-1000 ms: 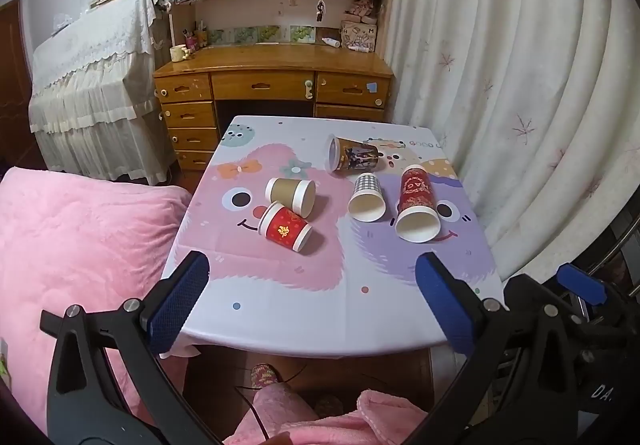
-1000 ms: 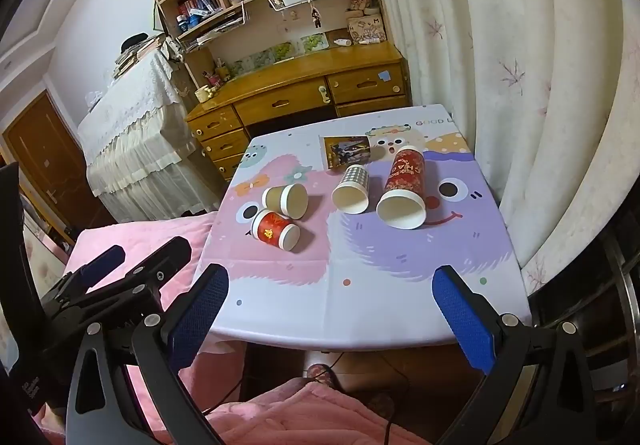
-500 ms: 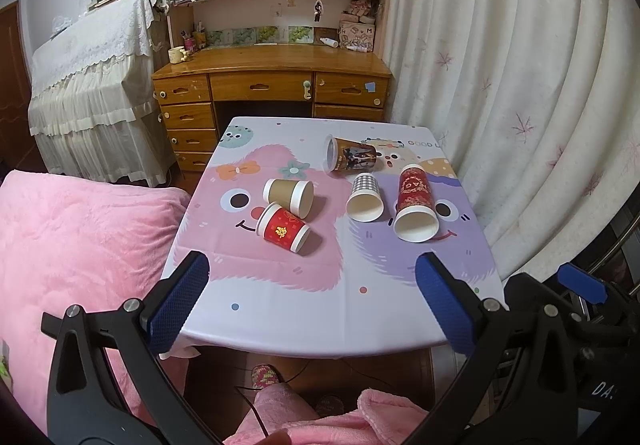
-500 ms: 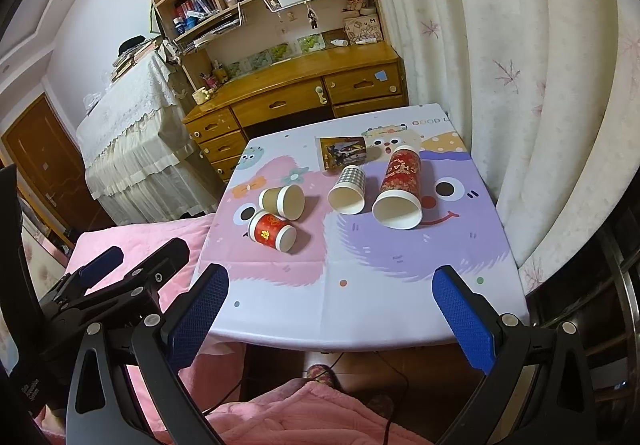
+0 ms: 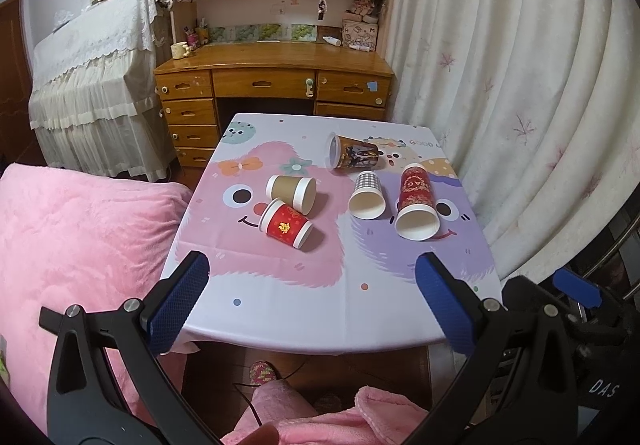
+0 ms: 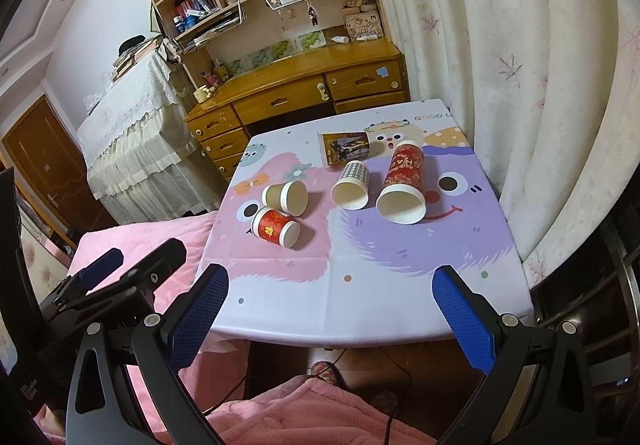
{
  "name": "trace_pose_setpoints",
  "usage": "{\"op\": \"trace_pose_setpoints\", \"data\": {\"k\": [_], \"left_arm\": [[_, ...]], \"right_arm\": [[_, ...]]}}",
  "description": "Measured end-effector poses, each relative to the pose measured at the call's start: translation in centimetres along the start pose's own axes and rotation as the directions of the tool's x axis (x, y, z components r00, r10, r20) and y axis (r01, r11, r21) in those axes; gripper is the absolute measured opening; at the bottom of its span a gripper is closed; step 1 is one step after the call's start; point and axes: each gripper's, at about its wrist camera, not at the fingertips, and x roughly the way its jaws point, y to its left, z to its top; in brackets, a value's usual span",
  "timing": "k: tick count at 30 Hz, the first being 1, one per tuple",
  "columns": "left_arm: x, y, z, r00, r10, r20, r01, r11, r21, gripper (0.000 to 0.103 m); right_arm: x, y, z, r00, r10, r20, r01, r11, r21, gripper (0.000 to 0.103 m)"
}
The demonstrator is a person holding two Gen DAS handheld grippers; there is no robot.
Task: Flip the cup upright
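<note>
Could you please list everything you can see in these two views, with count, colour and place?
Short red paper cup with gold character: 1, on its side, table front left.
Brown kraft paper cup: 1, on its side, behind it.
Checked paper cup: 1, on its side, centre.
Tall red patterned paper cup: 1, on its side, right.
Dark picture-printed paper cup: 1, on its side, far.
Cartoon tablecloth table: 1, pink and purple.
Wooden desk: 1, behind.
Pink blanket: 1, left.
Left gripper: open.
Right gripper: open.
</note>
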Motion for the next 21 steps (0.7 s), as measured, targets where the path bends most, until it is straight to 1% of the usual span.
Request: {"op": "trace_pose_setpoints", "data": {"k": [5,11,14,18,21], "left_arm": [[-0.2,1.5,-0.7,1.0,-0.014,-0.019,0.013,0.999,-0.036,0.102],[0.0,3.1,-1.4,0.997,-0.036,-0.066,0.03,0.996,-0.088,0.102],[0.2,3.8,-1.6,0.996,-0.016,-0.093,0.005,0.994,-0.113,0.101],[1.6,5.1,-2.1,0.985,-0.034,-0.167,0.005,0.985,-0.17,0.101],[3.6,6.0,-2.7,0.967,-0.039,-0.25,-0.013,0.979,-0.205,0.101]], "right_arm": [[-0.1,0.0,-0.2,1.0,-0.002,-0.001,0.002,1.0,-0.006,0.103],[0.1,0.4,-0.5,0.999,0.033,-0.032,-0.033,0.999,-0.007,0.103],[0.5,0.5,-0.8,0.998,0.045,-0.045,-0.044,0.999,0.005,0.103],[1.2,0.8,-1.2,0.994,0.06,-0.089,-0.06,0.998,0.005,0.103],[2.5,1.1,-1.5,0.987,0.074,-0.143,-0.074,0.997,0.007,0.103]]}}
